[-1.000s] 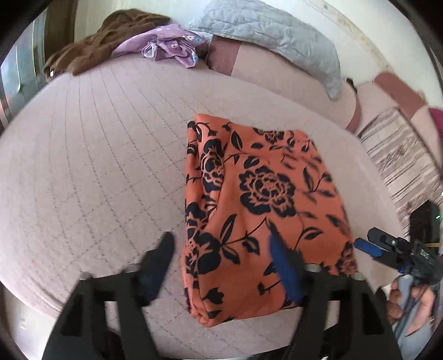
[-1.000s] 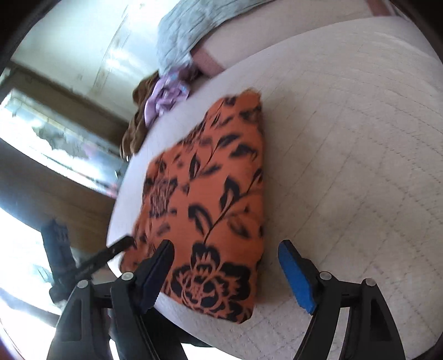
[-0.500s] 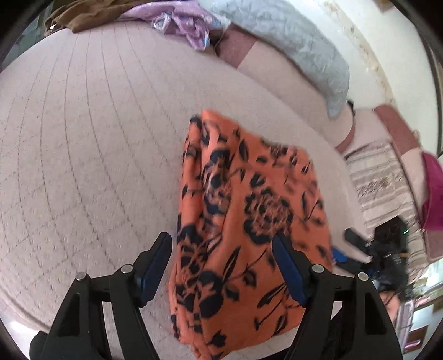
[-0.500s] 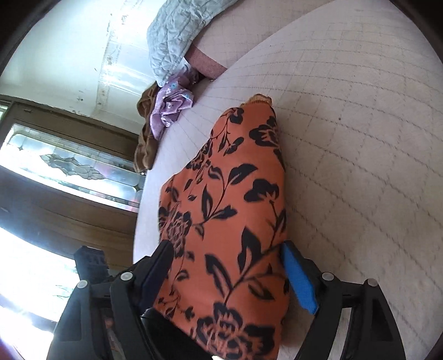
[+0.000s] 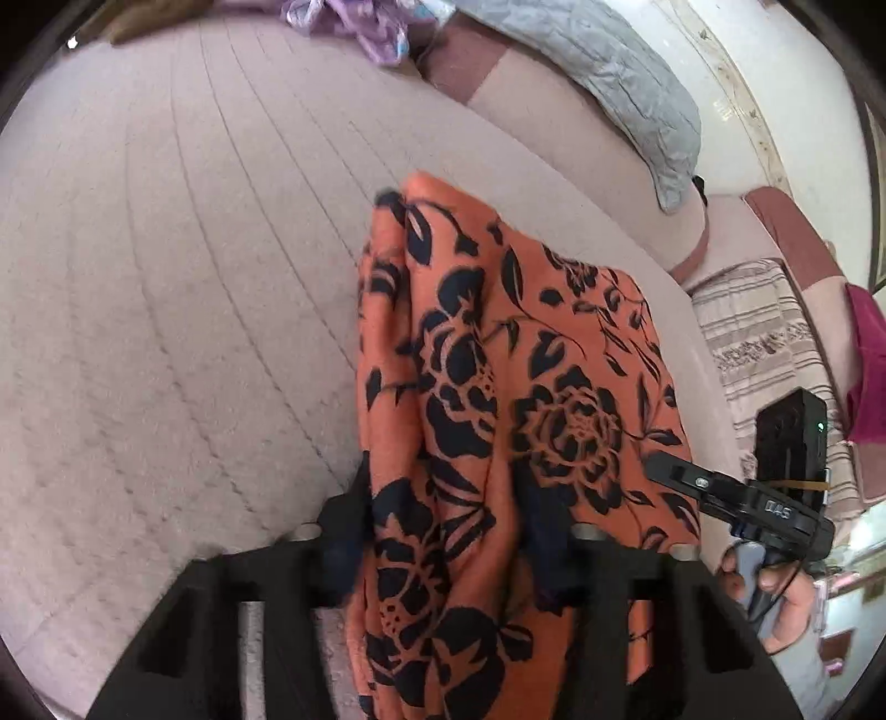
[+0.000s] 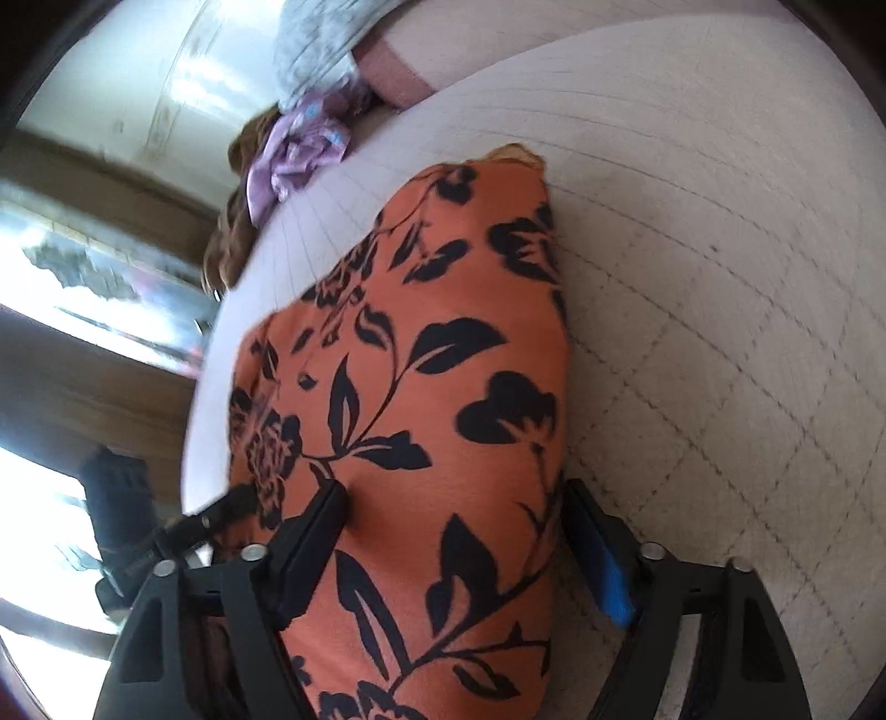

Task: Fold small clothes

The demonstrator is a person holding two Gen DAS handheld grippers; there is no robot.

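An orange garment with black flowers (image 5: 515,387) lies folded on the pale quilted bed (image 5: 166,277). My left gripper (image 5: 443,531) is closing on its near left edge, and the cloth bunches up between the fingers. In the right wrist view the same garment (image 6: 432,399) runs between my right gripper's fingers (image 6: 459,537), which straddle its near right edge with the jaws still apart. The right gripper also shows in the left wrist view (image 5: 736,498) at the garment's right side.
A purple garment (image 5: 354,22) and a grey quilted pillow (image 5: 609,72) lie at the far end of the bed. A striped cloth (image 5: 764,343) and pink cushions lie to the right. A wooden window frame (image 6: 83,354) stands past the bed's left side.
Both grippers moved forward onto the garment's near edge. The left fingers drew closer together around the cloth, which now bunches and lifts. The right fingers now straddle the right edge.
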